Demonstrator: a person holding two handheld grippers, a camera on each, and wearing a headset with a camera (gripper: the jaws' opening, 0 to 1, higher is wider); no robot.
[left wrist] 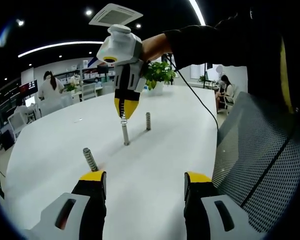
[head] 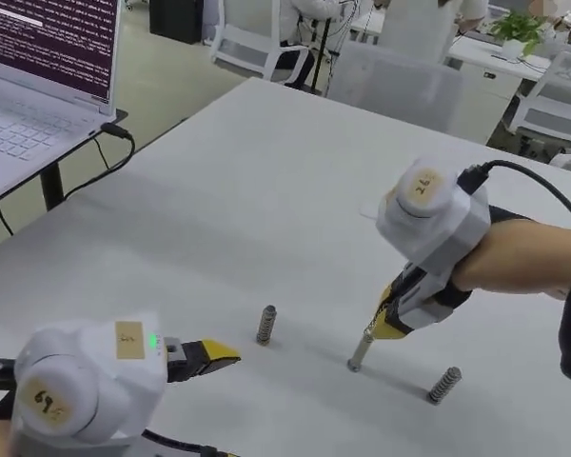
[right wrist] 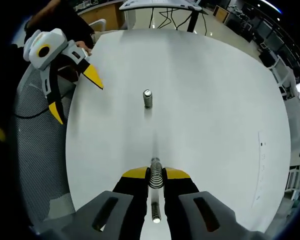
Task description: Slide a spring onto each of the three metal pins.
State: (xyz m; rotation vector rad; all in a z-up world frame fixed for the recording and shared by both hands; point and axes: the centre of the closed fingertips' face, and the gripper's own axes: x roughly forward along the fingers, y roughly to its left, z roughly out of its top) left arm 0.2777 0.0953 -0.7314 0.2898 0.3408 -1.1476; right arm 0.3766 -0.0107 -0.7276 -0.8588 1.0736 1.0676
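Head view: three pins stand in a row on the white counter (head: 266, 190), toward its near edge. Right hand-held gripper (head: 381, 329) is over the middle pin (head: 358, 356), jaws clamped on a spring (right wrist: 156, 177). Left gripper view puts that spring's lower end at the pin's top, with the pin leaning a bit. Left-side pin (head: 266, 325) and right-side pin (head: 444, 384) each carry coils, so this looks like the last of three. Left hand-held gripper (head: 217, 357) hovers near the left-side pin, jaws apart, holding nothing. Step in hand: threading the spring onto the middle pin. Next move likely calls for lining spring and pin up, pushing down along the pin's lean, then letting go so the coil drops to the base. Pin looks unfixed; a side push could tip it.
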